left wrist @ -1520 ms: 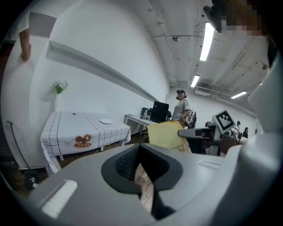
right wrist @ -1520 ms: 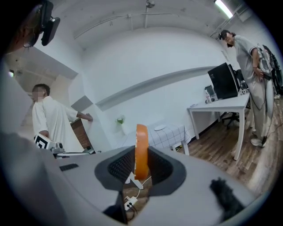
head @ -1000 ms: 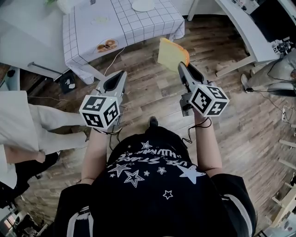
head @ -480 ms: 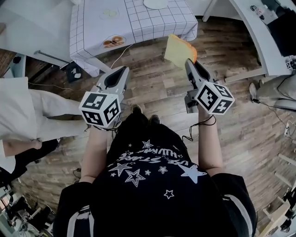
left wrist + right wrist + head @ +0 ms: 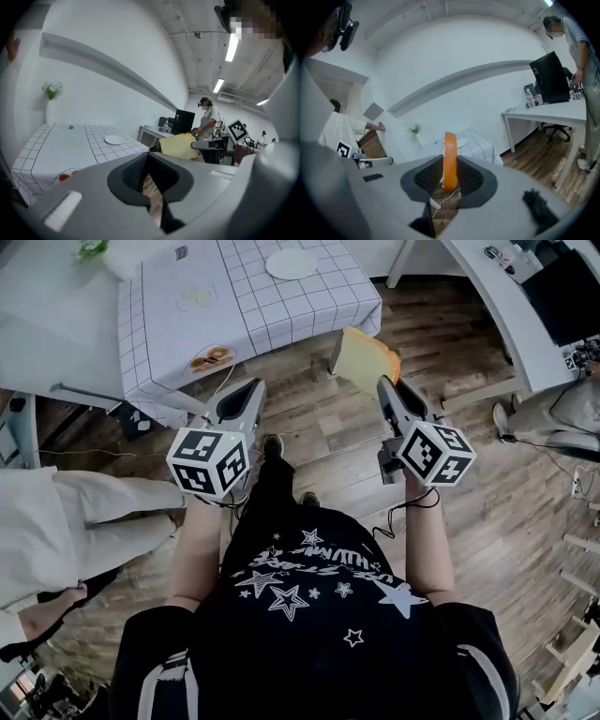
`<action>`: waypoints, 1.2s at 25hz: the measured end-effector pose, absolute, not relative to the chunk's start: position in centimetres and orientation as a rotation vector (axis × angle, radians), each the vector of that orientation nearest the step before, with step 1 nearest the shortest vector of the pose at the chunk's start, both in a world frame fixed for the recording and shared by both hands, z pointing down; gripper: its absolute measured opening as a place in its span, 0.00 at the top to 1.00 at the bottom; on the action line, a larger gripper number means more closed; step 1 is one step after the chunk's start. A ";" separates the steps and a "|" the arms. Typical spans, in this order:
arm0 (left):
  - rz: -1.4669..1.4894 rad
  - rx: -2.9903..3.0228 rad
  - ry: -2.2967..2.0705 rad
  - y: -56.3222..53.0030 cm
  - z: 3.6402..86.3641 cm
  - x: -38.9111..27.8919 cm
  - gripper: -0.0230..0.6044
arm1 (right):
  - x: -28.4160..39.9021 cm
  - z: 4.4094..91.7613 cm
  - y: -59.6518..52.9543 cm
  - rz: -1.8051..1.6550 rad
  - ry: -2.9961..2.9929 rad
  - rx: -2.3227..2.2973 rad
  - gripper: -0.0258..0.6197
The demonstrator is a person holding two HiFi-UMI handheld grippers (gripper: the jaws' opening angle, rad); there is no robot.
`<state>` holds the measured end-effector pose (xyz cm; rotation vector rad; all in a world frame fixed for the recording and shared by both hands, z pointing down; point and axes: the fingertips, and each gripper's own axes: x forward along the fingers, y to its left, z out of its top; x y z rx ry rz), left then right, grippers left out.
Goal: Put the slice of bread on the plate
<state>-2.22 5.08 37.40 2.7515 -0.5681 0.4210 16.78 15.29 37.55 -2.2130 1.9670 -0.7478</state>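
Pinching the slice of bread point(image 5: 449, 161) edge-on between its pads, the right gripper point(image 5: 449, 182) carries it upright, the orange crust facing the camera. The left gripper point(image 5: 149, 176) has its jaws a little apart, with only floorboards showing between them. In the head view the slice point(image 5: 364, 360) hangs in the air over the wooden floor point(image 5: 319, 427), just short of the corner of the checked table point(image 5: 281, 306). The white plate point(image 5: 292, 263) lies near the table's far edge, well apart from the slice.

Step in hand, as judged: transport toward the plate, with placement not yet begun. The next move calls for reaching across the tabletop, tipping the slice flat over the plate, and only then parting the pads.

Against the frame a second earlier, the table sits lower and nearer in the head view, both grippers have advanced toward it, and the grip on the slice is unchanged.
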 end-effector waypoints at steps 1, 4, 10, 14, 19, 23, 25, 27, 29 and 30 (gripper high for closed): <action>0.419 2.753 -0.555 4.3 37.4 -1.6 0.95 | 17.1 37.4 14.7 -0.743 1.963 -2.221 0.82; 0.418 2.761 -0.514 1.9 37.6 -0.1 0.95 | 18.2 37.4 12.3 -0.734 1.933 -2.239 0.82; 0.432 2.734 -0.493 -4.0 38.7 0.9 0.95 | 19.0 37.9 6.2 -0.761 1.925 -2.262 0.82; 0.446 2.727 -0.502 -8.6 39.0 1.7 0.95 | 19.5 37.6 1.8 -0.773 1.915 -2.270 0.82; 0.428 2.729 -0.509 -13.6 38.5 1.9 0.95 | 19.6 37.6 -3.6 -0.798 1.947 -2.280 0.82; 0.413 2.694 -0.518 -17.2 38.9 1.1 0.95 | 19.4 37.1 -7.9 -0.781 1.976 -2.283 0.82; 0.390 2.669 -0.511 -18.7 38.9 0.7 0.95 | 19.2 37.3 -9.9 -0.782 1.996 -2.290 0.82; 0.379 2.666 -0.502 -20.0 39.1 0.5 0.95 | 19.0 37.7 -11.7 -0.789 2.011 -2.300 0.82; 0.390 2.679 -0.492 -21.2 39.5 0.4 0.95 | 18.9 37.7 -13.3 -0.786 2.018 -2.305 0.82; 0.395 2.682 -0.486 -21.7 39.8 0.4 0.95 | 18.8 37.6 -14.1 -0.780 2.021 -2.305 0.82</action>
